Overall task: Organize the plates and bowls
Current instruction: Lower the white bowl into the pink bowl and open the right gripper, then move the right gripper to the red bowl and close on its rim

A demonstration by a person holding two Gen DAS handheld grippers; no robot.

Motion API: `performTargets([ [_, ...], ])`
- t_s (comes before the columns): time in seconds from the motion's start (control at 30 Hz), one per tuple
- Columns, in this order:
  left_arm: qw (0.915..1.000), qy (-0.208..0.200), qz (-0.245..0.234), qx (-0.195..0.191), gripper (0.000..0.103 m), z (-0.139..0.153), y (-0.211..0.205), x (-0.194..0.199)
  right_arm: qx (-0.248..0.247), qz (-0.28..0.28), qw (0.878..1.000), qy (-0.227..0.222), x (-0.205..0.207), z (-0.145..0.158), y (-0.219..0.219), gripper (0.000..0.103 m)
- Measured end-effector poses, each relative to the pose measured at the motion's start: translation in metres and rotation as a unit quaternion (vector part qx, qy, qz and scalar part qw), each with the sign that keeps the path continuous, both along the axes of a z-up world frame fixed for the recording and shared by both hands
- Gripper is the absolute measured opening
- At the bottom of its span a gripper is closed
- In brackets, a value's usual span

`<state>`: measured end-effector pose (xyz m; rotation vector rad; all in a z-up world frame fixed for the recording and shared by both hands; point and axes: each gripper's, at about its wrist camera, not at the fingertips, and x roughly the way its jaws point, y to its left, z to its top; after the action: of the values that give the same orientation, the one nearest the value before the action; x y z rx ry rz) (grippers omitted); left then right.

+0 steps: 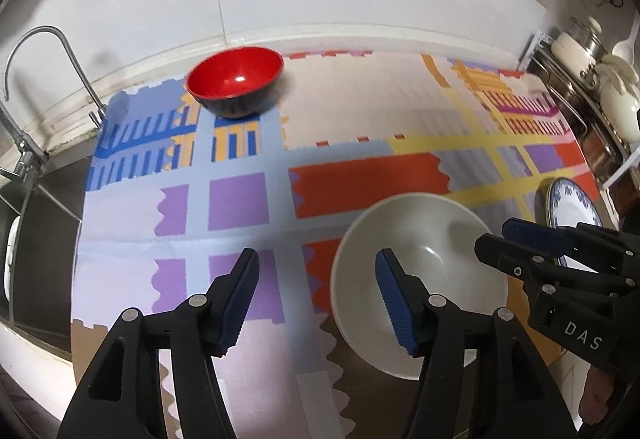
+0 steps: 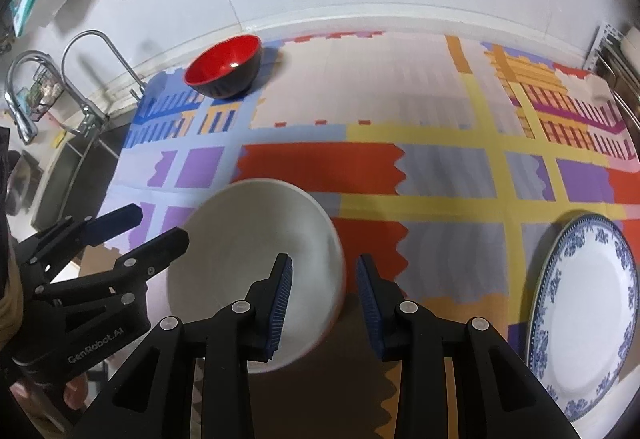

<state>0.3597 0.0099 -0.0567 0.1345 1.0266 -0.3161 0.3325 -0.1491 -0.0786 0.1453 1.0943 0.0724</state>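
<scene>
As I judged it, the sorting was barely under way: 3 pieces of crockery sat apart on the patterned surface [image 2: 440, 111], none stacked on another.

The white bowl [image 2: 256, 271] stood upright directly under both my tools. My left hand-held gripper [image 1: 316, 295] had its jaws apart, the right-hand pad hanging over the bowl's hollow and the other pad out over the mat, so the near rim lay between them without either pad pressing on it. My right hand-held gripper [image 2: 324, 299] was also parted, more narrowly, straddling the bowl's right-hand wall: 1 pad over the inside, 1 just outside, with a visible gap on both sides (whether a pad brushed the rim I could not tell). So the bowl was resting on the surface, held by neither.

The red-and-black bowl [image 1: 236, 79] stood far ahead of my left gripper, near the back wall and toward the faucet [image 1: 36, 79]. The blue-rimmed plate [image 2: 592, 315] lay flat well off to the right of my right gripper, near the surface's front edge.

All 3 were empty: the white bowl showed only its bare bottom, the red one a clean glossy interior, the plate nothing on its face.

What was left, by my reckoning, was nearly everything: bringing the bowls together and giving the plate its place.
</scene>
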Motion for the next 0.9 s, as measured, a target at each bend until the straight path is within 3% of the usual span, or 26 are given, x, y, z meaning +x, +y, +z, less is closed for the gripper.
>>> performTargets([
  [0.63, 0.9970, -0.062, 0.047, 0.004, 0.070, 0.036, 0.038, 0.033, -0.003, 0.029, 0.997, -0.071, 0.047, 0.037, 0.030, 0.035],
  [0.9, 0.9943, -0.085, 0.063, 0.015, 0.071, 0.046, 0.054, 0.059, -0.005, 0.049, 0.995, -0.081, 0.077, 0.048, 0.045, 0.035],
])
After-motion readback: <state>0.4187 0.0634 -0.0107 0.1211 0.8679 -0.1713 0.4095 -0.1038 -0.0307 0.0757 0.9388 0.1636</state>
